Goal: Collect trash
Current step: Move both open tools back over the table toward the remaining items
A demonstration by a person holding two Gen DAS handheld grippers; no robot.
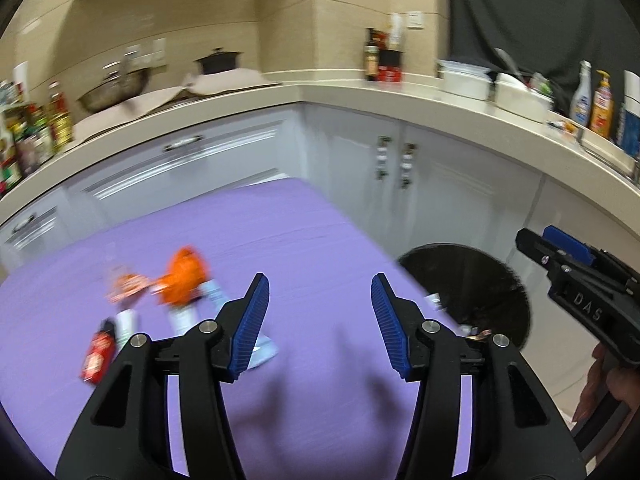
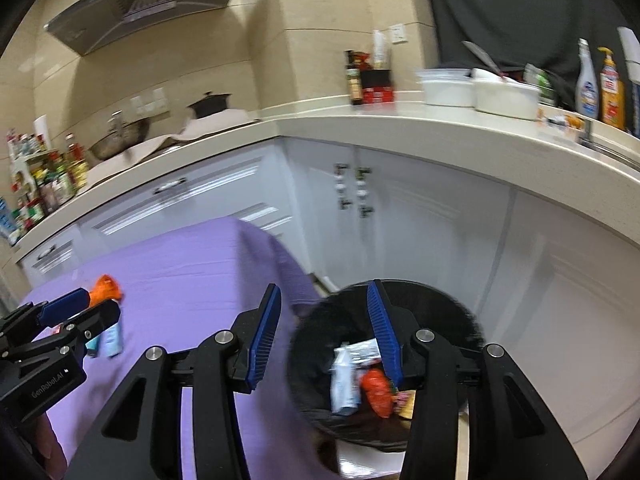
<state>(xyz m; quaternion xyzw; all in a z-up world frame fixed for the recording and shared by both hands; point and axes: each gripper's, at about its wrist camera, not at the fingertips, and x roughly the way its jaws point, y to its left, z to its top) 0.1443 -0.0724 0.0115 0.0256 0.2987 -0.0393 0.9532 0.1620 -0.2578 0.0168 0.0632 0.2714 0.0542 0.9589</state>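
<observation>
Trash lies on a purple table [image 1: 312, 248]: an orange crumpled wrapper [image 1: 182, 276], a red packet [image 1: 96, 356], and white tubes [image 1: 180, 316]. My left gripper [image 1: 318, 308] is open and empty above the table, right of this trash. A black bin [image 2: 384, 364] stands beside the table's right edge; it holds a white packet [image 2: 344, 380] and an orange wrapper [image 2: 376, 392]. My right gripper [image 2: 326, 332] is open and empty above the bin's left rim. The bin also shows in the left wrist view [image 1: 464, 292], as does the right gripper [image 1: 560, 256].
White kitchen cabinets [image 1: 440, 184] under a beige L-shaped counter [image 1: 360, 96] stand behind the table and bin. On the counter are pots, bottles, white tubs [image 1: 464, 76] and detergent bottles [image 1: 600, 100]. A range hood [image 2: 140, 4] hangs at upper left.
</observation>
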